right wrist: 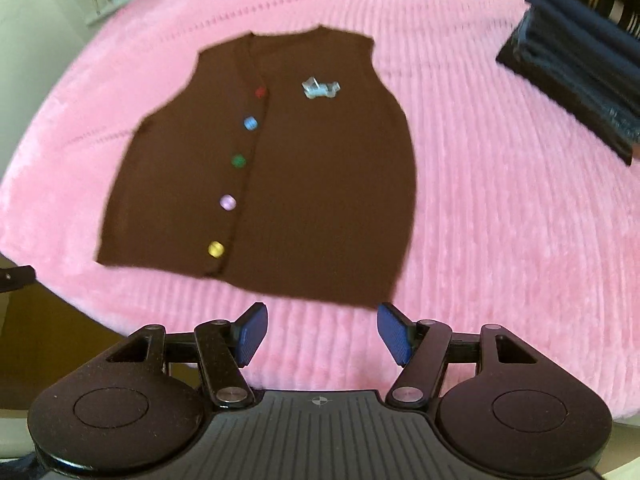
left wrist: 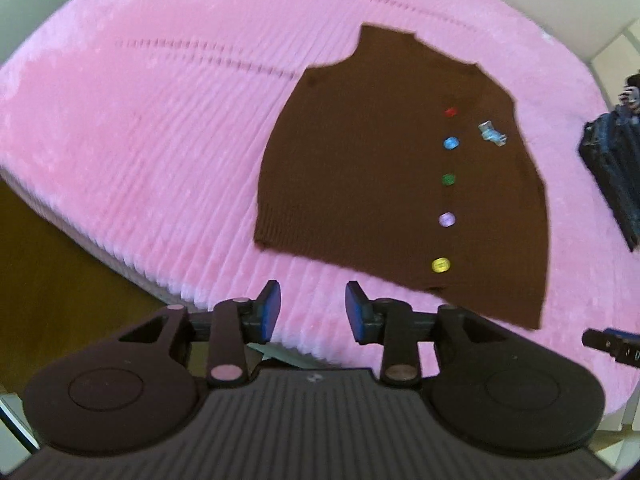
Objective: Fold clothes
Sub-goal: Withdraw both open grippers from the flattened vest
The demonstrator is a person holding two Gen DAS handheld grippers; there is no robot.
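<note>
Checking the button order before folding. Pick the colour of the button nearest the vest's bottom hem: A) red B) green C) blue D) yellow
D: on the brown vest, the yellow button sits lowest in the row, just above the hem, with the lilac, green, blue and red ones farther up toward the neck.

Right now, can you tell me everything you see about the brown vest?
The brown vest is a sleeveless knitted-looking top, buttoned shut, lying flat and face up on the pink blanket. Five buttons run down its front: red, blue, green, lilac and yellow. A small pale blue patch sits on the chest. Its hem looks ribbed and points towards both grippers. Only the blanket touches it; the left gripper and right gripper are open and apart from it.
</note>
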